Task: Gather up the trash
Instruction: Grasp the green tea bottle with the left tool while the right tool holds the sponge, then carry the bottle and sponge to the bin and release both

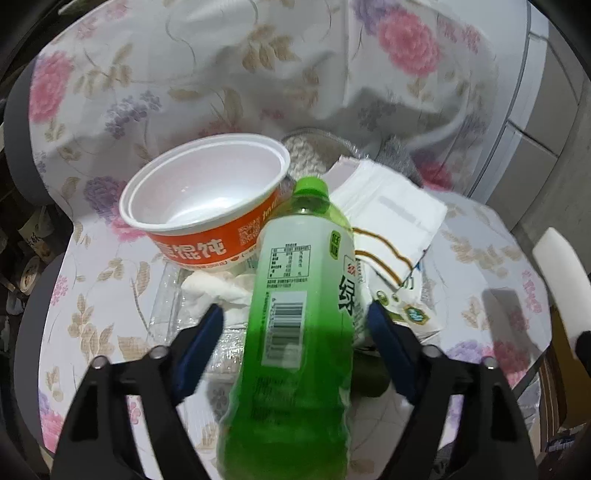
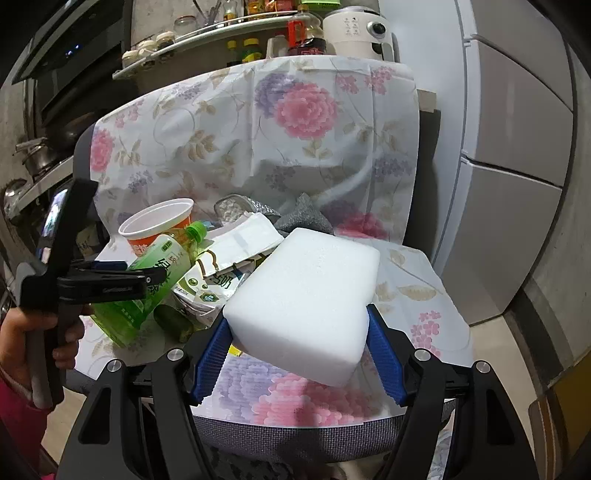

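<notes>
My left gripper (image 1: pixel 295 321) is shut on a green tea bottle (image 1: pixel 295 332) and holds it tilted above the chair seat; it also shows in the right wrist view (image 2: pixel 147 280). My right gripper (image 2: pixel 297 325) is shut on a white foam block (image 2: pixel 306 295) and holds it over the seat. An orange and white paper bowl (image 1: pixel 207 199) stands behind the bottle. A white milk carton (image 1: pixel 391 236), crumpled tissue (image 1: pixel 218 288) and a clear plastic wrapper (image 1: pixel 173 295) lie around it. A dark green item (image 2: pixel 173 325) lies under the bottle.
The trash lies on a chair draped in a floral cloth (image 2: pixel 258 122). A grey cloth (image 2: pixel 306 218) and a foil pouch (image 2: pixel 236 208) lie at the seat's back. A fridge (image 2: pixel 517 147) stands to the right, kitchen shelves (image 2: pixel 207 26) behind.
</notes>
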The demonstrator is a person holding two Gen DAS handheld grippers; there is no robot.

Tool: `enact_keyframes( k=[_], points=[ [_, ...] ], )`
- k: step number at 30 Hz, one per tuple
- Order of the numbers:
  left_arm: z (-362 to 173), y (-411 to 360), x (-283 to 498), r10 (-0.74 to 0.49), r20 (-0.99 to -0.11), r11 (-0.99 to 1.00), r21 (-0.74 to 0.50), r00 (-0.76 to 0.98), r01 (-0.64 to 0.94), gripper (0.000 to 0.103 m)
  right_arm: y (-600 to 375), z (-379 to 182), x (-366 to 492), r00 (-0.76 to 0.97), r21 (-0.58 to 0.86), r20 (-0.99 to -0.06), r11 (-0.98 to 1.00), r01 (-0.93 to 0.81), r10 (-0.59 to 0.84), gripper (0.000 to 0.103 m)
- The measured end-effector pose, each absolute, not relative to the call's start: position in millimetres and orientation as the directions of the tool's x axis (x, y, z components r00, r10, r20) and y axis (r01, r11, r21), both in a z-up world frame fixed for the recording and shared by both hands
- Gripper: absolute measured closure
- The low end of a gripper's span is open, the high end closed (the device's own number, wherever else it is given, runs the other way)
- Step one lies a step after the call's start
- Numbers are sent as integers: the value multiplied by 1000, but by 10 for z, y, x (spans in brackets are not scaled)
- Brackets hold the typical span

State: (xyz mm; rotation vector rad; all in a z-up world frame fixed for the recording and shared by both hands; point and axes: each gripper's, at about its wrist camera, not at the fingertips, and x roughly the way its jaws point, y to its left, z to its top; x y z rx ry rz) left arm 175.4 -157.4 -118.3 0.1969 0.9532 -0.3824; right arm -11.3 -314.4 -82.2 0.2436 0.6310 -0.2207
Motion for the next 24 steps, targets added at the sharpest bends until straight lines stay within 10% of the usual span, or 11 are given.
enact_keyframes(
  k=[24],
  points=[
    [-760,-1254,615,-421,-680,868,-110,600,484,44,-3124,-747,-574,812,171,-546,921,350,-207,34]
  ],
)
